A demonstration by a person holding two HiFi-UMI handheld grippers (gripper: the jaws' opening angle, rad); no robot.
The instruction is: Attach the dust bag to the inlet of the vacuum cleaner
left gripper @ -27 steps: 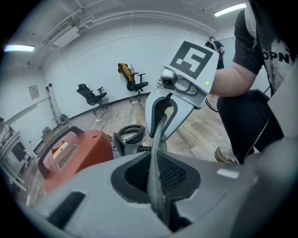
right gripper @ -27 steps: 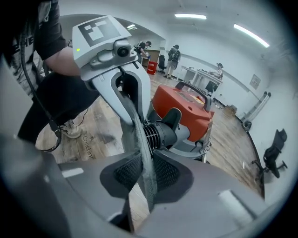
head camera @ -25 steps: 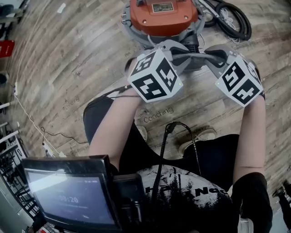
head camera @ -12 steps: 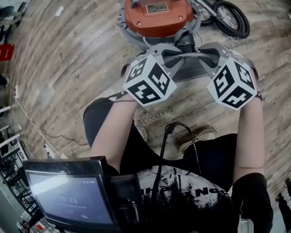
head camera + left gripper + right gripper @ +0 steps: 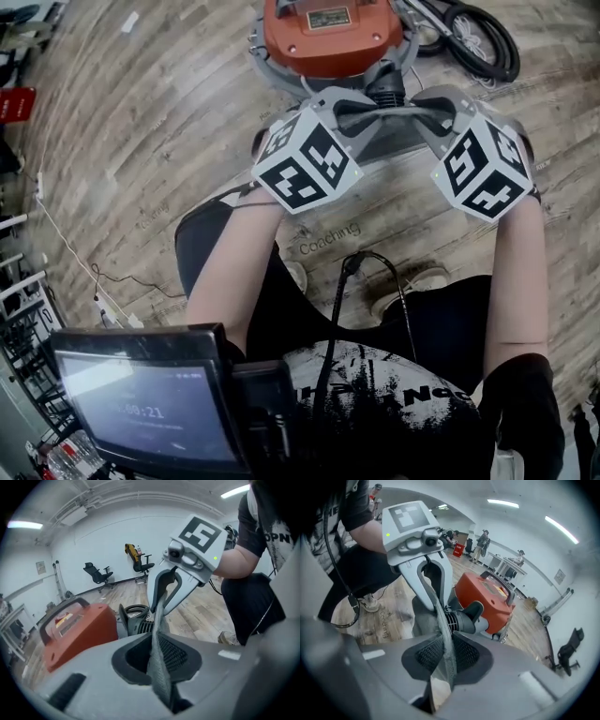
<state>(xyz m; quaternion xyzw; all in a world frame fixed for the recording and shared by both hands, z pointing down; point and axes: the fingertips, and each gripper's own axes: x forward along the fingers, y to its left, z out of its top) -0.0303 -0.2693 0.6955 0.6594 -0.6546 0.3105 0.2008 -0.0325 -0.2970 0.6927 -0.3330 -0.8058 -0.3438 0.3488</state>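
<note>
Tools barely moved: left tool (image 5: 158,658) and right tool (image 5: 443,658) stayed clamped on the grey dust bag (image 5: 158,620), stretched between them just short of the vacuum cleaner's (image 5: 330,33) black inlet (image 5: 462,619); fitting remained.

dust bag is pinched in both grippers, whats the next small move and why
Probably ease both toward the black inlet: the left gripper and right gripper each clamp the dust bag, stretched between them, with the inlet just beyond.
</note>
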